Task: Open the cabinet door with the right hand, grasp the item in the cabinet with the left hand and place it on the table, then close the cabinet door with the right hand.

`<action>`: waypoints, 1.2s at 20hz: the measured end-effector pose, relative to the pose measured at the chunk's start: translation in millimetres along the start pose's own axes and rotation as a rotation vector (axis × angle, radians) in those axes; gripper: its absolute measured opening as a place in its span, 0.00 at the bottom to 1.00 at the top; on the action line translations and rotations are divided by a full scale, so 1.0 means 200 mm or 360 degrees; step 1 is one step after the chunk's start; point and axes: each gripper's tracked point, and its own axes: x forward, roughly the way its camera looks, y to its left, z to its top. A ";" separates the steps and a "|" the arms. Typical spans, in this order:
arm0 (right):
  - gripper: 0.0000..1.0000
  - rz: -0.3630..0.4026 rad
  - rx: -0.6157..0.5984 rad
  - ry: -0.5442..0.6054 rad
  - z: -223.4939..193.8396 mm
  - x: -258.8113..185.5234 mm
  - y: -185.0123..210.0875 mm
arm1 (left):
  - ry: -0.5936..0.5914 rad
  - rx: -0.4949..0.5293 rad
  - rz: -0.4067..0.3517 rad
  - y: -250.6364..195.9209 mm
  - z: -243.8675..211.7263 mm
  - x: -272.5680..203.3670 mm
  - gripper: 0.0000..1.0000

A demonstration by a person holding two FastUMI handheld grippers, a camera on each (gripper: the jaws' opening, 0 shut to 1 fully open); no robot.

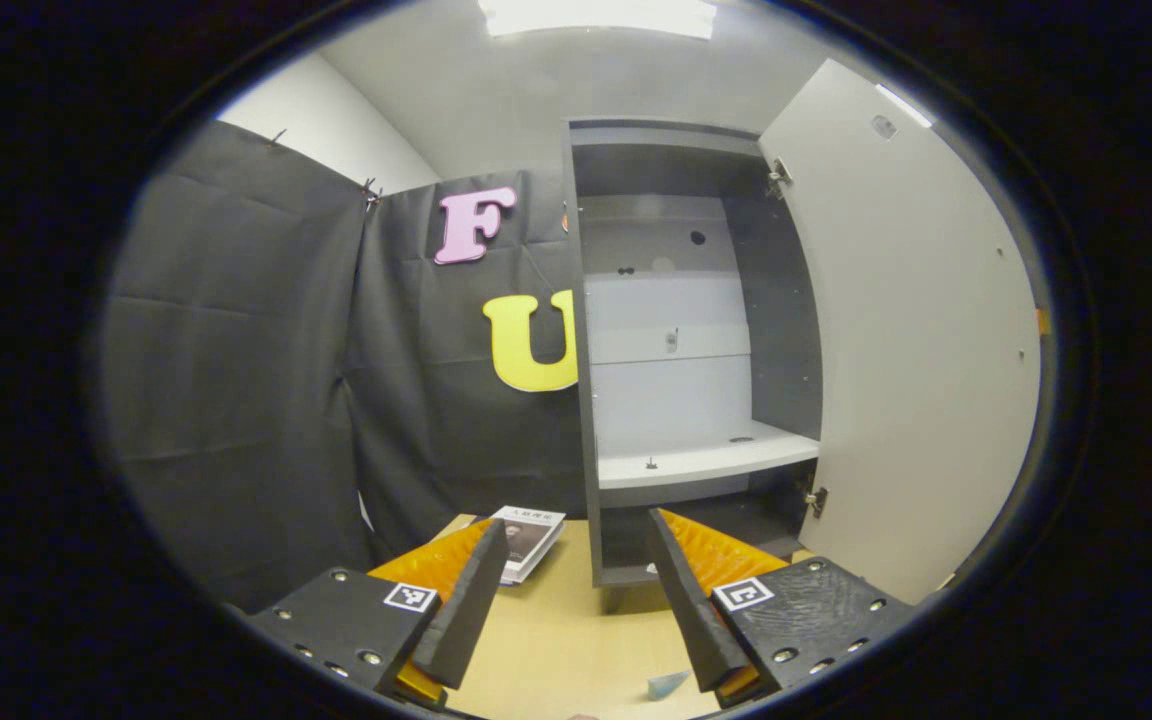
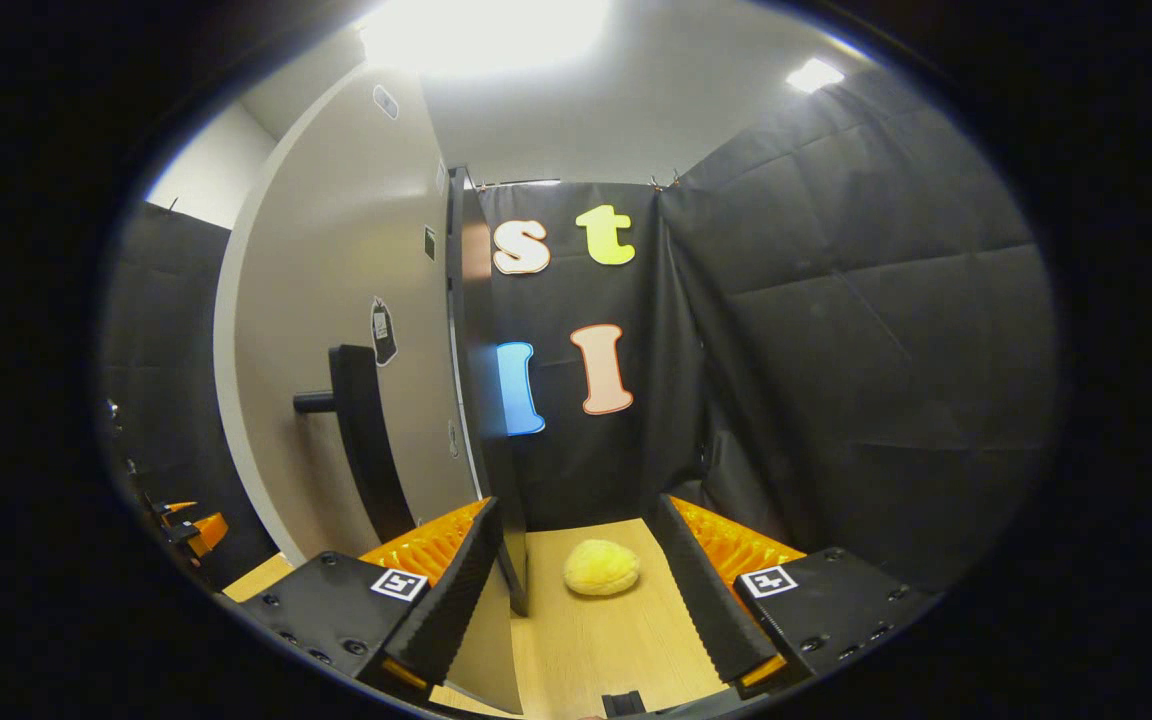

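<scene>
Both grippers, left (image 1: pixel 576 600) and right (image 2: pixel 576 590), gape, holding nothing; cabinet door (image 1: pixel 916 330) open at frame right, yellow item (image 2: pixel 601 567) on table (image 2: pixel 626 640).

Each claw (image 1: pixel 576 590) carries black screwed plates with square markers.

Black cloth (image 1: pixel 236 380) hangs in creased panels around the booth, pinned along its top edge, with a plain white wall (image 1: pixel 336 130) showing above it in the left gripper view. The ceiling (image 1: pixel 576 80) is pale grey, and a bright rectangular light panel (image 1: pixel 596 15) glares at its top edge; the right gripper view shows a second, smaller ceiling light (image 2: pixel 814 74) off to the side. A light wooden desk (image 1: pixel 556 640) runs along the bottom of both views, its grain visible, reaching back to the cloth where two panels meet in a corner (image 2: pixel 671 350).
</scene>
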 end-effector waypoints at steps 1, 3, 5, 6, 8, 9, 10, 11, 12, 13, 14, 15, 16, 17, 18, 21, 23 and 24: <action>0.98 -0.0021 -0.0004 0.0003 0.00 -0.01 0.01 | -0.0003 -0.0006 -0.0008 0.02 0.00 0.00 0.84; 0.91 -0.0095 -0.0039 0.0008 -0.01 -0.04 0.01 | -0.0019 -0.0014 -0.0016 0.09 0.00 0.00 0.84; 0.97 -0.0161 -0.0078 -0.0004 0.00 -0.06 0.02 | -0.0028 -0.0012 -0.0013 0.16 0.00 0.00 0.85; 0.97 -0.0164 -0.0096 -0.0011 0.00 -0.05 0.05 | -0.0024 -0.0010 -0.0011 0.20 -0.01 0.00 0.85; 0.88 -0.0215 -0.0142 -0.0031 0.02 -0.07 0.09 | -0.0020 -0.0013 -0.0002 0.28 -0.01 0.01 0.84; 0.87 -0.0226 -0.0154 -0.0030 0.01 -0.09 0.11 | -0.0018 -0.0020 -0.0001 0.31 -0.02 0.01 0.84; 0.87 -0.0227 -0.0148 -0.0029 0.01 -0.09 0.14 | -0.0020 -0.0028 0.0000 0.35 -0.03 0.01 0.84; 0.81 -0.0220 -0.0133 -0.0027 0.00 -0.10 0.17 | -0.0018 -0.0032 0.0002 0.38 -0.04 0.02 0.84; 0.87 -0.0209 -0.0120 -0.0021 0.00 -0.10 0.21 | -0.0014 -0.0029 0.0007 0.41 -0.05 0.02 0.84; 0.87 -0.0197 -0.0107 -0.0021 -0.01 -0.10 0.24 | -0.0013 -0.0024 0.0008 0.45 -0.06 0.02 0.84; 0.87 -0.0186 -0.0101 -0.0017 -0.01 -0.11 0.28 | -0.0012 -0.0020 0.0006 0.47 -0.06 0.02 0.84; 0.87 -0.0182 -0.0098 -0.0019 -0.02 -0.13 0.31 | -0.0015 -0.0016 0.0002 0.50 -0.07 0.02 0.84; 0.87 -0.0189 -0.0105 -0.0019 -0.02 -0.14 0.34 | -0.0016 -0.0011 0.0000 0.52 -0.07 0.01 0.84; 0.87 -0.0201 -0.0120 -0.0030 -0.01 -0.15 0.37 | -0.0018 -0.0003 0.0002 0.55 -0.08 0.01 0.84; 0.87 -0.0213 -0.0148 -0.0038 -0.01 -0.15 0.38 | -0.0018 0.0008 0.0008 0.57 -0.09 0.01 0.84; 0.87 -0.0211 -0.0181 -0.0048 -0.02 -0.17 0.48 | -0.0011 -0.0003 0.0002 0.62 -0.12 0.00 0.84; 0.87 -0.0169 -0.0154 -0.0043 -0.03 -0.17 0.57 | -0.0003 -0.0022 0.0003 0.66 -0.15 -0.01 0.84; 0.87 -0.0148 -0.0151 -0.0042 -0.03 -0.16 0.62 | 0.0001 -0.0027 0.0004 0.68 -0.16 -0.01 0.84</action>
